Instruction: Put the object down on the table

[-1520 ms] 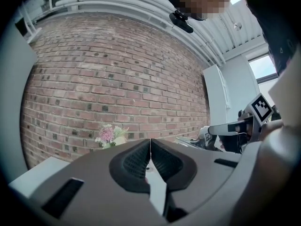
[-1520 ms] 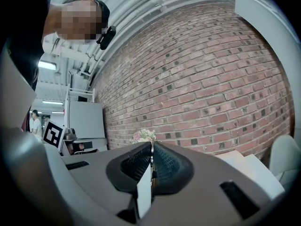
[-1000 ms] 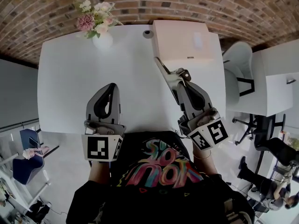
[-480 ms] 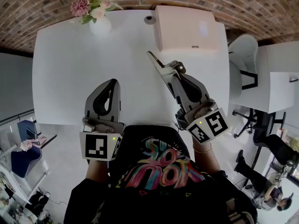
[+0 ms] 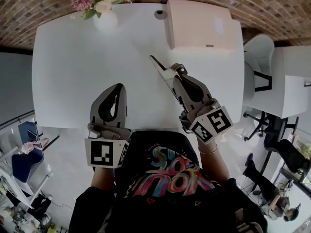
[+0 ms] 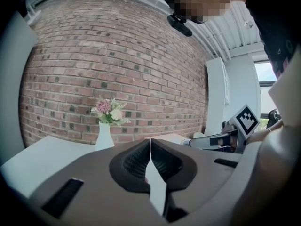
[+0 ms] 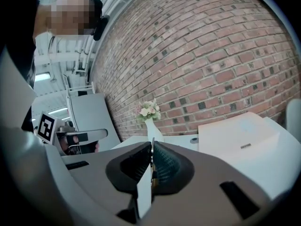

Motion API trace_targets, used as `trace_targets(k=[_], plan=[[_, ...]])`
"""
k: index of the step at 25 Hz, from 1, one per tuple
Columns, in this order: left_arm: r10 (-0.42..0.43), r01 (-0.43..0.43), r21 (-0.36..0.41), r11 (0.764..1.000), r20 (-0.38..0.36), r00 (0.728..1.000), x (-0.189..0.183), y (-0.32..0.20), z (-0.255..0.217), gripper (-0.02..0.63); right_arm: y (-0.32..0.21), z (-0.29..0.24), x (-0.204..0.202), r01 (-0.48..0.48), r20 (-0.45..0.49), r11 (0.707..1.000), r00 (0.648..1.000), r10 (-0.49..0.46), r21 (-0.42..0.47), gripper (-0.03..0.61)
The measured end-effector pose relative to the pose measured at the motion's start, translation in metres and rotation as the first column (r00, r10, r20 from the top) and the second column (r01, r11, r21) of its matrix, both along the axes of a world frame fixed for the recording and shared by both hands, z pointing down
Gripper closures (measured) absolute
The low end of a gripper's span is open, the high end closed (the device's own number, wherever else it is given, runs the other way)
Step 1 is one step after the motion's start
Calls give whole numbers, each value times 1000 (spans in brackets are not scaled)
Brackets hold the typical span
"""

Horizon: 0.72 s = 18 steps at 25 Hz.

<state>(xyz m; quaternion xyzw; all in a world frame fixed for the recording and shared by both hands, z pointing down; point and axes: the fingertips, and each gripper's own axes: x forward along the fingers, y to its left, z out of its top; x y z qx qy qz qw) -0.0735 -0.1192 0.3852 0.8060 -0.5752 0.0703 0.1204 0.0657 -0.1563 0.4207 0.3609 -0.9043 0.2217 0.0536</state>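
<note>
My right gripper [image 5: 176,77] hovers over the middle right of the white table [image 5: 68,72], shut on a thin metal object [image 5: 160,67]. Its flat, blade-like end sticks out past the jaws toward the table's centre. In the right gripper view only a narrow metal edge [image 7: 151,169] shows between the closed jaws of the right gripper [image 7: 152,160]. Above the table's near edge, my left gripper [image 5: 118,88] is shut with nothing in it. The left gripper [image 6: 150,150] shows its jaws pressed together in its own view.
A white vase of flowers [image 5: 103,14] stands at the far left of the table. A pale flat box [image 5: 201,23] lies at the far right, with a round grommet [image 5: 159,14] beside it. White chairs [image 5: 257,57] and another desk stand to the right. A brick wall runs behind.
My right gripper has carried the metal object leftward, toward the middle of the table. The left gripper has barely moved.
</note>
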Motion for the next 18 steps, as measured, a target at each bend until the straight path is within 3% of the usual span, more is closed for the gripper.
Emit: trace_targets(k=[18], plan=[[31, -32, -59, 998, -11, 999, 5, -8, 35, 588, -9, 84, -14, -19, 5, 979, 1000, 20, -203, 546]])
